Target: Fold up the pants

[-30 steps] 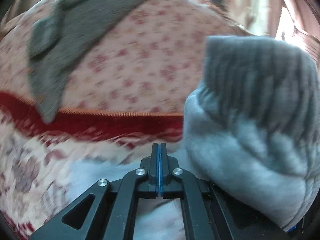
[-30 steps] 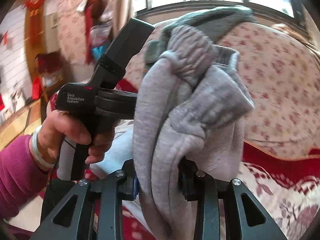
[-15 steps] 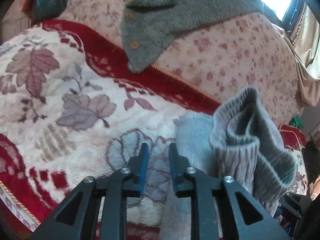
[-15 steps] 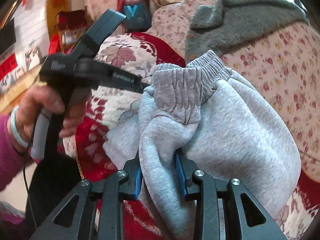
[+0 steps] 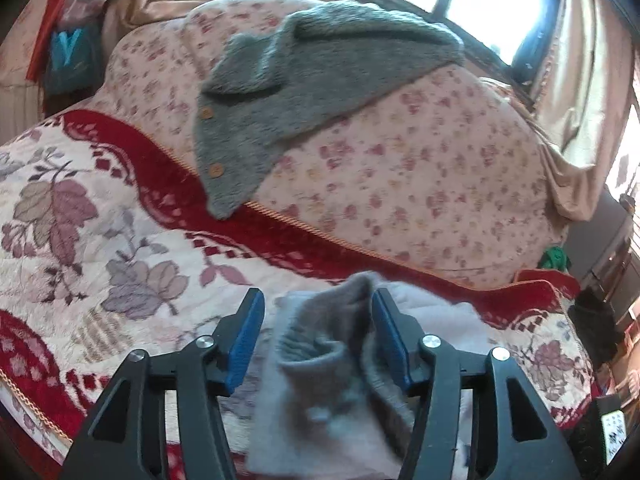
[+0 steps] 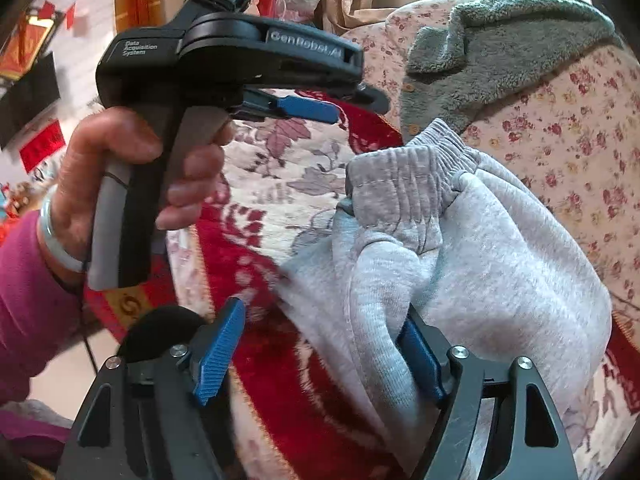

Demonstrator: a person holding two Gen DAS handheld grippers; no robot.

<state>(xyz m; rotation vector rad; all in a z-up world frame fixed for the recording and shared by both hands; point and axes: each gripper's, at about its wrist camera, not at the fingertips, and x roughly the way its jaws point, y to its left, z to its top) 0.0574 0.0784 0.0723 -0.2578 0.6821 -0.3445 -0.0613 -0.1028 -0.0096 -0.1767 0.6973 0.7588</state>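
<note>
Now the pants [image 6: 480,264] lie bunched on the blanket [image 6: 288,176], waistband toward 12 o'clock, bulk running down to 6 through the right gripper [image 6: 320,344]. Its jaws have just been opening: cloth touches the pad at 3 o'clock, the pad at 9 stands clear, so nothing is pinched. Left gripper [image 5: 318,338], jaws also just opening, straddles a ribbed cuff [image 5: 320,344] loosely without clamping; both sit at the bundle, the right deeper in, sweater [image 5: 320,92] well apart at 12.

A red-and-cream leaf-patterned blanket [image 5: 80,240] carries the bunched grey pants [image 6: 500,264] near, a floral quilt [image 5: 420,184] behind.
</note>
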